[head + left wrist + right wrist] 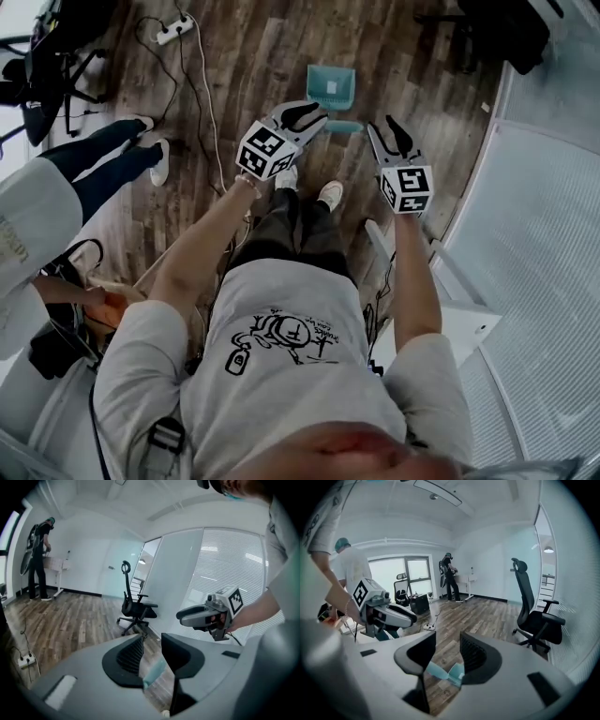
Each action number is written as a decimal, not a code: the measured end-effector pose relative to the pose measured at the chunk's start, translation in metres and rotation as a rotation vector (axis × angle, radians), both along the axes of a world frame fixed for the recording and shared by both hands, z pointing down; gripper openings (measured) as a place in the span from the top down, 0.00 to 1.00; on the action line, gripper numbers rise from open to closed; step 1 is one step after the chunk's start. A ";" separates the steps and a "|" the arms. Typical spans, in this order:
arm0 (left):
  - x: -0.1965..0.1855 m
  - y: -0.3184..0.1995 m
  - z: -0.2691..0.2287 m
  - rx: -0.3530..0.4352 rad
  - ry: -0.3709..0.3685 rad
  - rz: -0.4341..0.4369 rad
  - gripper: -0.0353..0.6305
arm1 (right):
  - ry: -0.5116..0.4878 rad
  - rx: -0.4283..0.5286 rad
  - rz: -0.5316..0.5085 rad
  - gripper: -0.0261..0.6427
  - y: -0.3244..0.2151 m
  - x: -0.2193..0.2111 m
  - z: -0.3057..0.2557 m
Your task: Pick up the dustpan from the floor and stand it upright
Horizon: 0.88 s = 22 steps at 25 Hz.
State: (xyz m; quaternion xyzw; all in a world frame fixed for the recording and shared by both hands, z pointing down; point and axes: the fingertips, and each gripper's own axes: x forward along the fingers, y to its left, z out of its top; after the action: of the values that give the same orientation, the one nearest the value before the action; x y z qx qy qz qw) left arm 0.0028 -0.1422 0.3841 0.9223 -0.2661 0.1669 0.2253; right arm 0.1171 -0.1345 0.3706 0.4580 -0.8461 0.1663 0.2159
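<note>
- We judge that the task is at the approach step: the dustpan [331, 84] is on the wooden floor [253, 56], a little in front of the person's shoes, and no gripper touches it.
- From above it seems to lie flat, with the handle on the side toward the person. We cannot say this for sure, as the view is steep.
- The left gripper [305, 114] is held high above the floor with its jaws wide apart. Nothing is between them; in the left gripper view we see only a teal piece of the dustpan [154, 672] far below, through the gap.
- The right gripper [386, 131] also has its jaws apart and empty. In its own view the dustpan [457, 672] shows on the floor beyond the gap.
- For the next move, we think one gripper must go down to the handle, line its jaws on both sides of it, close firmly, and then tip the pan up.
</note>
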 end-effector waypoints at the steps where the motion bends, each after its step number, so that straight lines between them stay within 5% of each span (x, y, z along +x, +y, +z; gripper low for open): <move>1: 0.001 0.000 -0.020 0.027 0.008 -0.011 0.77 | -0.003 0.015 0.005 0.74 0.001 0.001 -0.018; 12: 0.001 0.020 -0.239 0.242 0.125 -0.106 0.83 | -0.064 0.197 0.033 0.83 0.028 -0.003 -0.233; 22: -0.013 0.046 -0.377 0.362 0.182 -0.170 0.85 | -0.090 0.295 0.079 0.85 0.065 -0.005 -0.365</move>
State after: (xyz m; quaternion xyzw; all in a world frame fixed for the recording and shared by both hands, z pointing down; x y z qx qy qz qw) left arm -0.0107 -0.0967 0.0071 0.9332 -0.3471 0.0128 0.0925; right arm 0.1119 -0.0698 0.0055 0.5096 -0.8516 0.0689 0.1015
